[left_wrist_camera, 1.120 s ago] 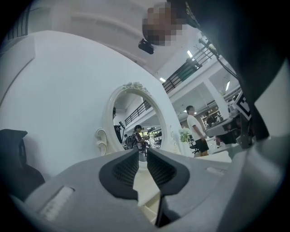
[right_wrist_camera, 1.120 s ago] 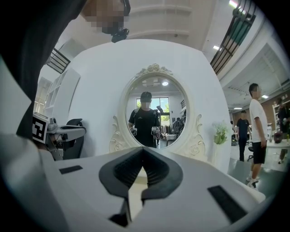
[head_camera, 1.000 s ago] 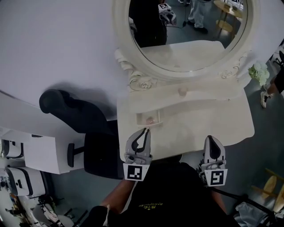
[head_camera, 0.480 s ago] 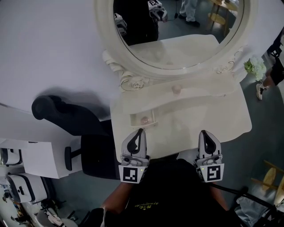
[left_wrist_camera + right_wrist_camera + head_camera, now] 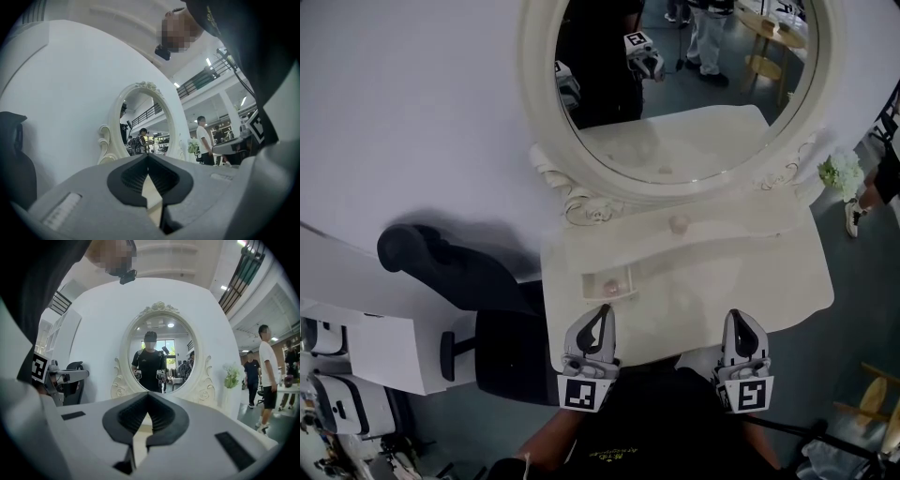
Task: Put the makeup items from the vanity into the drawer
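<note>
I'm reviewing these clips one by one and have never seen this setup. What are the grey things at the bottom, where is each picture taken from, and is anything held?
There is no robot here: a person holds a handheld claw in each hand. The head view looks down from the person's head and shows the left claw and right claw at the near edge of a cream vanity with an oval mirror. The other two views ride on the claws and look along them toward the mirror. Both claws are shut and hold nothing. A small open drawer on the vanity's left holds a pinkish item. A pinkish round thing sits below the mirror. Both are too small to identify.
</note>
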`<act>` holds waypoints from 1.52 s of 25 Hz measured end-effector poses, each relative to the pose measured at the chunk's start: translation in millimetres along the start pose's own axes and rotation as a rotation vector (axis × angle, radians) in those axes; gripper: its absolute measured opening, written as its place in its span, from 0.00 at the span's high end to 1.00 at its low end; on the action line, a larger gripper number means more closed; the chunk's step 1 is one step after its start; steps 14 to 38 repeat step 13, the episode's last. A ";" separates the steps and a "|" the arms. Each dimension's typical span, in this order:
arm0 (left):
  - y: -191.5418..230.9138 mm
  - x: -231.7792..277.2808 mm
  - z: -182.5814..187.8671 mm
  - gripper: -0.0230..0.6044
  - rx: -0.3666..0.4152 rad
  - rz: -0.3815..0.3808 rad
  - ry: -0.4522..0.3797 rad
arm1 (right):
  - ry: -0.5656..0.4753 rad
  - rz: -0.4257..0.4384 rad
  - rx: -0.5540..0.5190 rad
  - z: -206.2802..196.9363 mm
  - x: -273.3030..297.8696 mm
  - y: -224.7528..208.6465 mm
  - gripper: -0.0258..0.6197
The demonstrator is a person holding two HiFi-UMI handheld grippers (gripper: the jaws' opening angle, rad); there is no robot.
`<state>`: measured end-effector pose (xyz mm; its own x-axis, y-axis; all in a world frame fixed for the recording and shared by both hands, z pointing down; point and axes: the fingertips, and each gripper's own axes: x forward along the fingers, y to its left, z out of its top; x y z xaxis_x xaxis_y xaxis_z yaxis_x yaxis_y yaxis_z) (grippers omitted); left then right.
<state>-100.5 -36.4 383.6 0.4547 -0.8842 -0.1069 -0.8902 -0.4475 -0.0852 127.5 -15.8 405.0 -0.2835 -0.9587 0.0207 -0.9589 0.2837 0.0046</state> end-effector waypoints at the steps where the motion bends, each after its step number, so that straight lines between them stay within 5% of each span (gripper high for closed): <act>1: 0.0 0.5 -0.1 0.93 0.002 -0.003 0.002 | 0.002 -0.001 0.000 -0.3 0.1 0.1 0.96; 38: -2.5 -2.5 2.3 0.93 0.011 -0.013 0.013 | 0.012 -0.006 0.007 -2.4 -6.5 2.1 0.96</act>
